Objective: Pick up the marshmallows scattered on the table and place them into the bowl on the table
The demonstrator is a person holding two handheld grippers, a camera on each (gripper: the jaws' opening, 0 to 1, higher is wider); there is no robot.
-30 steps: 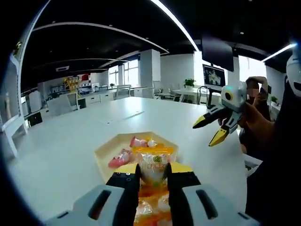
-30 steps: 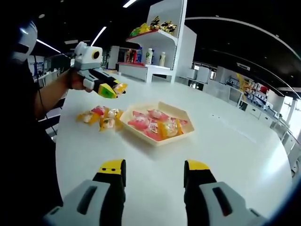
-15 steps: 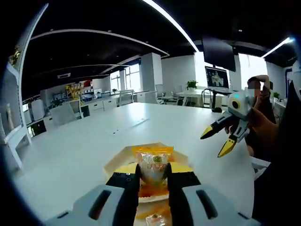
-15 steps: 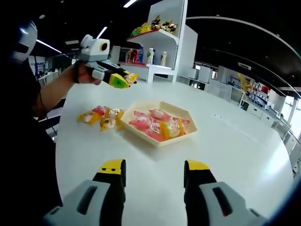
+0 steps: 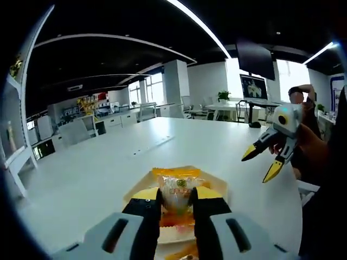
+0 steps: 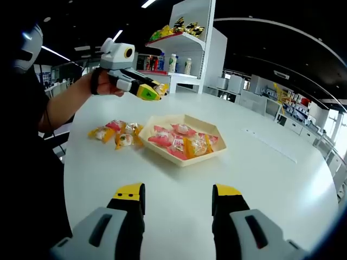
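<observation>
1 wrapped marshmallow (image 5: pixel 176 188) sits clenched in my left gripper (image 5: pixel 176 196) above the bowl (image 6: pixel 184 140); my right gripper (image 6: pixel 177 201) hovers released over the tabletop (image 6: pixel 260 179).

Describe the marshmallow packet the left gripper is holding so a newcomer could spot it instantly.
On the white table sits a cream hexagonal bowl. Above it hangs the left gripper, and between its yellow-tipped fingers is the packet: clear with orange ends, the one wrapped sweet held in the air.

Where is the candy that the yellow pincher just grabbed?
The orange-wrapped marshmallow is pinched in the left gripper, held up in the air over the bowl on the white table.
</observation>
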